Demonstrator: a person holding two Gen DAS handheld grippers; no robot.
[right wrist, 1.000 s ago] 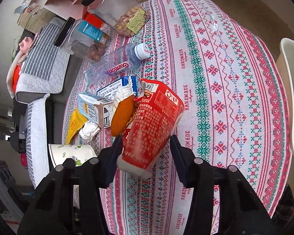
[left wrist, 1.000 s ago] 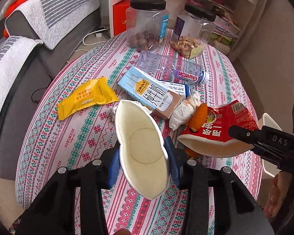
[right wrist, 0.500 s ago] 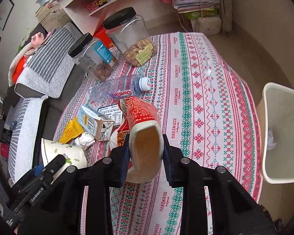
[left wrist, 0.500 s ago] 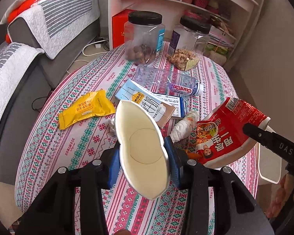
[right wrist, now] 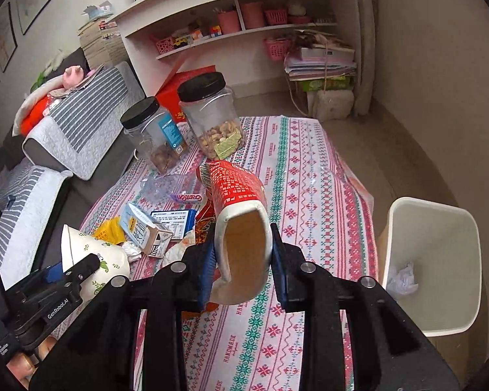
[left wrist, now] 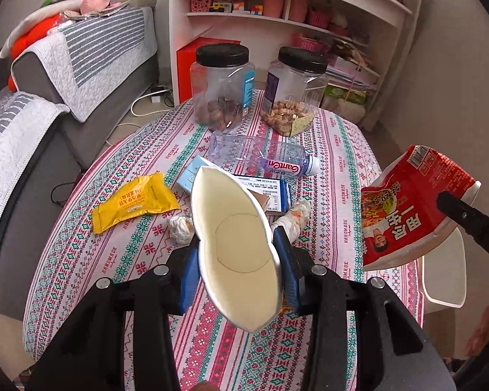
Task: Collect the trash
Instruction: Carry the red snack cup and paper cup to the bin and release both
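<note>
My left claw (left wrist: 239, 270) pinches one white paper cup (left wrist: 236, 247), squashed to an oval between the blue pads, mouth toward me, held above the table (left wrist: 348, 169). From my right camera the same cup shows a leaf print at eight o'clock.

On the patterned cloth, going left to right in my left view: one yellow snack packet (left wrist: 135, 200) at nine o'clock; one crumpled tissue (left wrist: 179, 228) just beside the cup's left edge; one light blue milk carton (left wrist: 192, 176) lying on its side, mostly behind the cup; one blue-and-white flat box (left wrist: 267, 189) touching the carton; one clear plastic bottle (left wrist: 264, 156) lying on its side at twelve o'clock, cap to the right; one rolled paper napkin (left wrist: 296, 216) at the cup's right. Two clear jars stand at the far edge, each with a black lid: the left jar (left wrist: 223, 88) and the right jar (left wrist: 298, 93), both partly filled with nuts.

At three o'clock my right claw (right wrist: 243, 257) is clamped on one red noodle cup (right wrist: 239, 224), its sides pressed in, lifted clear of the table; the pads have just been closing on it.

Right of the table stands one white bin (right wrist: 435, 260), at four o'clock in my right view, with one crumpled tissue inside (right wrist: 402, 278).
</note>
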